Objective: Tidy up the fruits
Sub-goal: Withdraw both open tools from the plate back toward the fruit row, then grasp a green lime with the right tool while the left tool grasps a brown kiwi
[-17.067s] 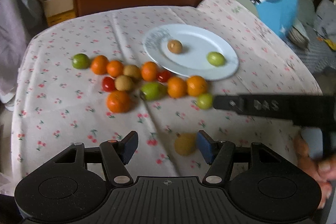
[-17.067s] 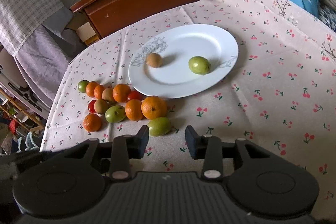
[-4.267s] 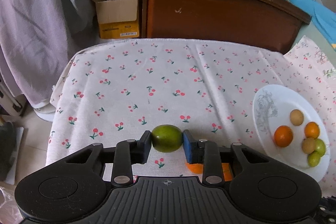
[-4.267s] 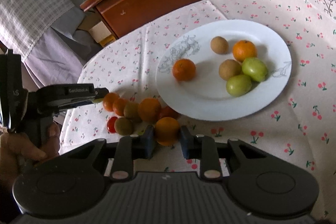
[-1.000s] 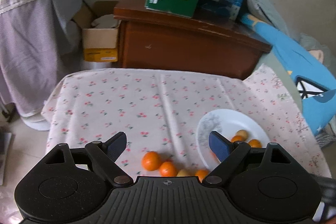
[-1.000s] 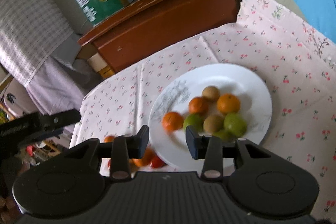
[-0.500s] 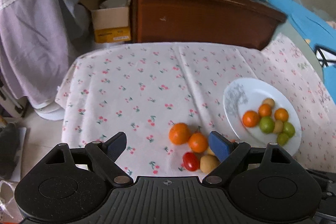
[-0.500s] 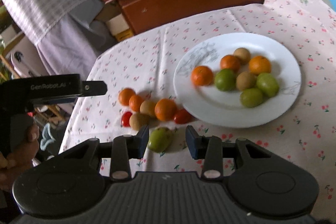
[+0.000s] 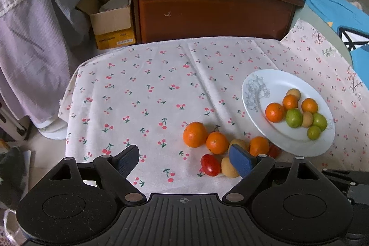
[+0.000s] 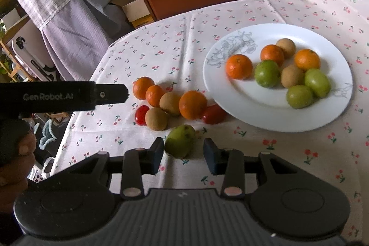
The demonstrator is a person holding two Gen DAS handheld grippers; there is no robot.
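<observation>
Right wrist view: right gripper [image 10: 183, 155] has dropped from over the plate [image 10: 265, 112] to the cloth, and now brackets the blemished green fruit [image 10: 180, 141]. Jaws are partly spread, nothing pinched; left pad looks just beside the fruit, right pad stands clear. Fruit lies on the tablecloth [image 10: 161, 50], just in front of the loose cluster.

Plate now holds eight pieces (three oranges, three green, two brown) against six a few seconds ago, so both earlier carries have landed and the grippers are back for the next round.

Left wrist view: left gripper [image 9: 184, 159] is lower than a second ago, jaws spread wide and empty. Red tomato [image 9: 210, 164] sits between the fingers, a brown fruit [image 9: 228, 168] partly behind the right pad [image 9: 241, 161]. Two oranges [image 9: 194, 134] lie just beyond.

Left on cloth: three oranges, two brown fruits, two tomatoes, one green. Roughly half done, by my count.

Likely next: right closes on the green fruit. It's oblong and tilted, so it could roll out of an off-centre pinch.
</observation>
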